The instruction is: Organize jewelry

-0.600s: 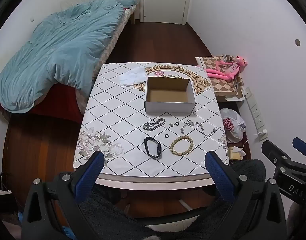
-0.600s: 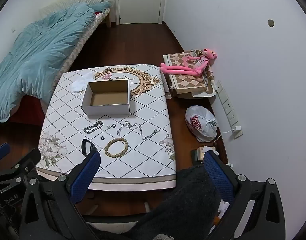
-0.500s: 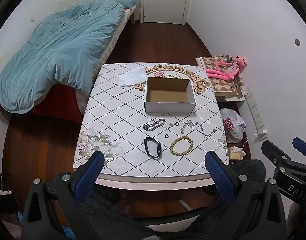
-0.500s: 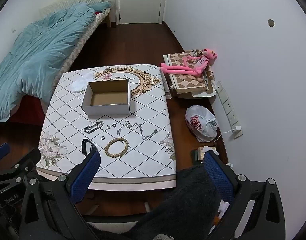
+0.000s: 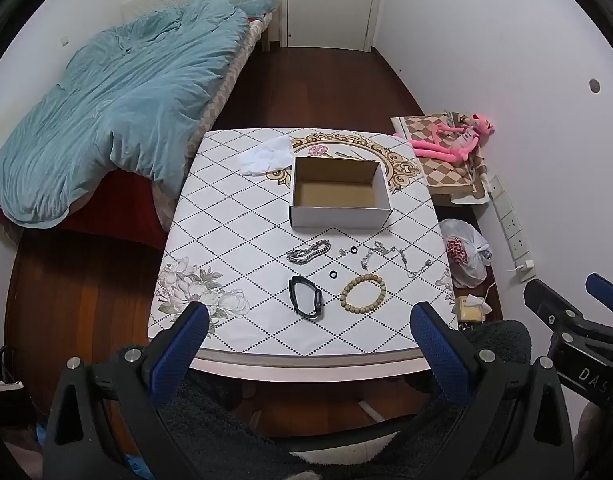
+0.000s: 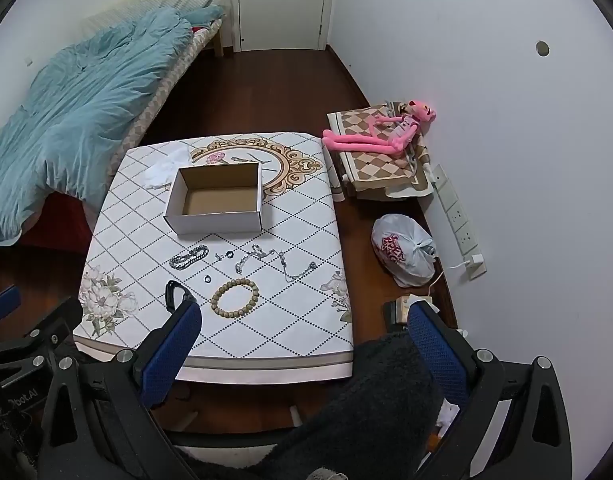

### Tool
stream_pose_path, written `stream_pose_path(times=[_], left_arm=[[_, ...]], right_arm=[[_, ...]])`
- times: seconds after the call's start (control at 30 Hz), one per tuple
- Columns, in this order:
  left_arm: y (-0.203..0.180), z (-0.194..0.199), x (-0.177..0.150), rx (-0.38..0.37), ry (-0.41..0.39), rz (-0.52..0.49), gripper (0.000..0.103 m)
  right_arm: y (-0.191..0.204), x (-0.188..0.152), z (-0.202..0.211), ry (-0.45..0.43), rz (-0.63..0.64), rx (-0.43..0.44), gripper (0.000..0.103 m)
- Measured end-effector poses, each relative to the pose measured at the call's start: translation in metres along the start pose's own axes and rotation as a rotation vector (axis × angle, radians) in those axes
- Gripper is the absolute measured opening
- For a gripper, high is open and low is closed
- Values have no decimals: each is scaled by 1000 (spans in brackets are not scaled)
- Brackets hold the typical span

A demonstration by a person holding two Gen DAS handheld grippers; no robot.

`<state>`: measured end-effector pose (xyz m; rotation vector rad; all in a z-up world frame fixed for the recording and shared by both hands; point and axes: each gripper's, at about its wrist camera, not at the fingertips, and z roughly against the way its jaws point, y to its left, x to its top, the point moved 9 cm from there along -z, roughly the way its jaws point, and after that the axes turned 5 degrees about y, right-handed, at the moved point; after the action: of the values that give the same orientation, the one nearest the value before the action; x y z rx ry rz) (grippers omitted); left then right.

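An open, empty cardboard box (image 5: 340, 194) (image 6: 215, 200) stands mid-table. In front of it lie a silver chain bracelet (image 5: 308, 252) (image 6: 188, 257), two small dark rings (image 5: 333, 275) (image 6: 207, 279), a thin silver necklace (image 5: 398, 258) (image 6: 280, 261), a wooden bead bracelet (image 5: 363, 293) (image 6: 234, 298) and a black band (image 5: 305, 298) (image 6: 173, 294). My left gripper (image 5: 306, 328) is open and empty, held above the table's near edge. My right gripper (image 6: 306, 328) is open and empty, near the front right corner.
The table (image 5: 234, 240) has a patterned cloth with a white tissue (image 5: 266, 156) at the back. A bed with a blue duvet (image 5: 106, 104) stands left. A pink plush toy (image 6: 382, 136), a plastic bag (image 6: 404, 252) and a power strip (image 6: 458, 212) lie right.
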<state>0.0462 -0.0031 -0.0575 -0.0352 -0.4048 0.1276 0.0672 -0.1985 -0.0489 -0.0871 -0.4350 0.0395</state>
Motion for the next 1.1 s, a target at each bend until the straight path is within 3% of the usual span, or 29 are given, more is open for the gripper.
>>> stream_pose_path(times=[0.77,0.97,1.1], left_arm=[[4,-14,-1,3,-3,6,103],[31,-63,10,104,3,34,103],[53,-112,8,168,70,45,103]], right_arm=[[2,2,-8,0,-7,5,103],[11,7,-54,38,-17,0,103],[23,5,-105,109,-9,-4,103]])
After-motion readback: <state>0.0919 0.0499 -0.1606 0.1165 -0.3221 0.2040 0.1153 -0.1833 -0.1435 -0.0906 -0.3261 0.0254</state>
